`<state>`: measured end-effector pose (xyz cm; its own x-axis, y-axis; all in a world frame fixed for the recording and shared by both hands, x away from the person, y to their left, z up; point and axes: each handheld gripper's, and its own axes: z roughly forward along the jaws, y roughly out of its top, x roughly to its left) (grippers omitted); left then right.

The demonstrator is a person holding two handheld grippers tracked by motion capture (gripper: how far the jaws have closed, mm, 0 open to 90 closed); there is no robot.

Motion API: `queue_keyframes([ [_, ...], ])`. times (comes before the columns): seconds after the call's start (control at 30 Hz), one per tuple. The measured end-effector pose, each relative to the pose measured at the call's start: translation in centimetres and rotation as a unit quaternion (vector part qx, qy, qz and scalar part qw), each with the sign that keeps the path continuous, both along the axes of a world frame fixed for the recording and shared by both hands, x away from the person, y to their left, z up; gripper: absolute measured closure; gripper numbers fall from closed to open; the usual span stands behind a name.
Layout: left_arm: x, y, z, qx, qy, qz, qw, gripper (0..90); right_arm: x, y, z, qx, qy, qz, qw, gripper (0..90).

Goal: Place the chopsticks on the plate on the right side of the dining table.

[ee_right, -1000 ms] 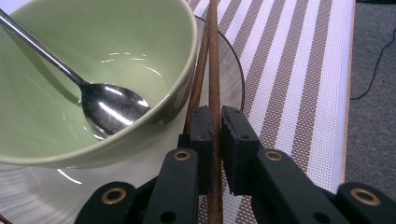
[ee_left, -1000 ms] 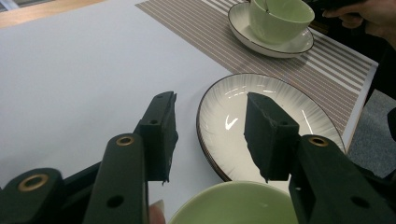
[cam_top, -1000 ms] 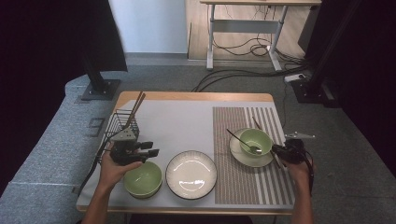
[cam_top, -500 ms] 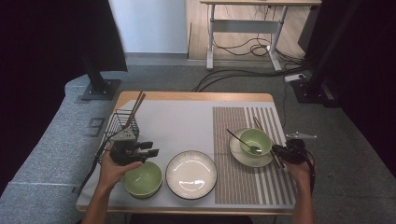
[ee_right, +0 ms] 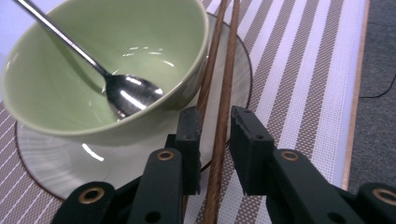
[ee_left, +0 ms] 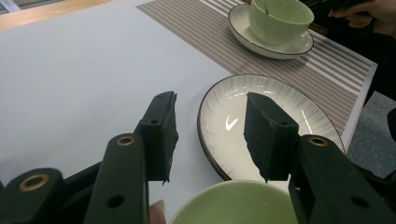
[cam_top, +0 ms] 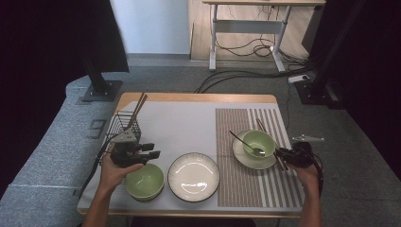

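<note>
1. Chopsticks [ee_right: 219,121], a wooden pair, lie between the jaws of the right hand-held gripper [ee_right: 215,140]. The jaws have just been opening and now stand slightly apart, with the pads seemingly clear of the wood, though the close view makes contact hard to judge.
2. The chopsticks rest on the striped placemat [cam_top: 246,189] at the right of the counter [cam_top: 198,98], running alongside a green bowl [ee_right: 93,70] and crossing the edge of the saucer [ee_right: 56,163] under it.
3. A metal spoon [ee_right: 121,93] sits inside that bowl, its handle leaning out over the rim.
4. In the high view, the right hand-held gripper [cam_top: 288,155] is held low just beside the saucer, at the right edge of the placemat.
5. The left hand-held gripper [cam_top: 142,153] hovers with its jaws wide apart and nothing between them, above the far rim of a second green bowl [cam_top: 144,182] at the front left.
6. A white ribbed plate [cam_top: 194,176] sits between the two bowls, just beside the front-left one.
7. A black wire basket [cam_top: 124,124] at the far left holds more chopsticks, standing tilted.
</note>
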<state>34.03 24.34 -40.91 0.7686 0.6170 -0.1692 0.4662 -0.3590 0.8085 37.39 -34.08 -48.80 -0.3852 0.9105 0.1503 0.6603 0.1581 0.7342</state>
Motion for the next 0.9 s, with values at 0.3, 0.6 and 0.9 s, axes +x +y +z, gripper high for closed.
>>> queue_keyframes([
  [0.3, 0.02, -0.01, -0.01, 0.001, 0.001, -0.001, 1.0, 54.0, -0.19, 0.32, -0.07, -0.009, 0.006, 0.018, 0.9998, 69.3],
  [0.6, 0.05, -0.07, -0.05, 0.001, 0.001, -0.002, 1.0, 54.1, -0.21, 0.48, -0.28, -0.011, 0.009, 0.028, 0.9995, 68.6],
  [0.9, 0.07, -0.13, -0.1, 0.001, 0.002, -0.001, 1.0, 54.0, -0.26, 0.37, -0.33, -0.004, 0.009, 0.03, 0.9995, 67.8],
])
